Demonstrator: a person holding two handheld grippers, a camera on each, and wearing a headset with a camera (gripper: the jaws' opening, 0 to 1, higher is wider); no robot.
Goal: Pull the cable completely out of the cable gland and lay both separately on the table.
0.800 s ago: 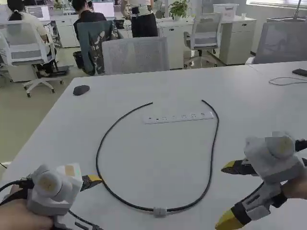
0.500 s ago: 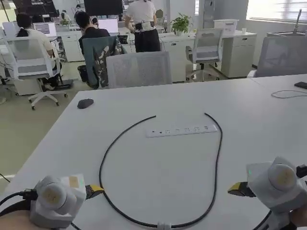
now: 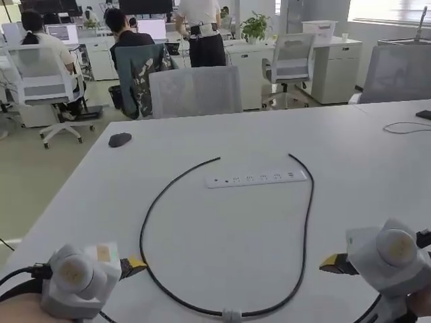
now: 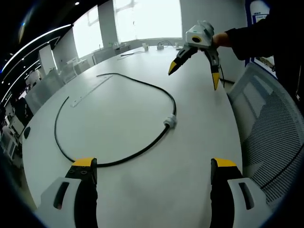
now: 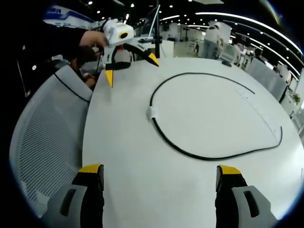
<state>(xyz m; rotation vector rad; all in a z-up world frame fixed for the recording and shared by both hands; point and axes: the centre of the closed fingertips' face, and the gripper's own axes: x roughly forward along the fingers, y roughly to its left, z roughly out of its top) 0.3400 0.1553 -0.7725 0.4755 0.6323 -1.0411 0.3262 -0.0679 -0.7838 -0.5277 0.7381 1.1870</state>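
Observation:
A long black cable (image 3: 143, 222) lies in an open loop on the white table (image 3: 222, 242). The small white cable gland (image 3: 231, 315) sits threaded on it at the loop's near end. In the left gripper view the gland (image 4: 169, 121) lies ahead of my open left gripper (image 4: 154, 164), well apart from it. My right gripper (image 5: 160, 170) is open too, with the gland (image 5: 151, 113) and cable (image 5: 199, 156) ahead of its empty jaws. Each gripper faces the other across the loop: the right gripper (image 4: 194, 76) and the left gripper (image 5: 130, 69) both stand wide open.
A white power strip (image 3: 256, 178) lies inside the loop's far side. A dark mouse (image 3: 120, 139) rests at the far left, a thin cable (image 3: 404, 126) at the far right. Grey chairs (image 3: 195, 91) and people at desks are beyond the table. A mesh chair (image 4: 270, 137) stands by the near edge.
The head camera has tilted up, so the table and cable sit lower in the picture. The right gripper has dropped toward the bottom edge. The cable and gland lie as before.

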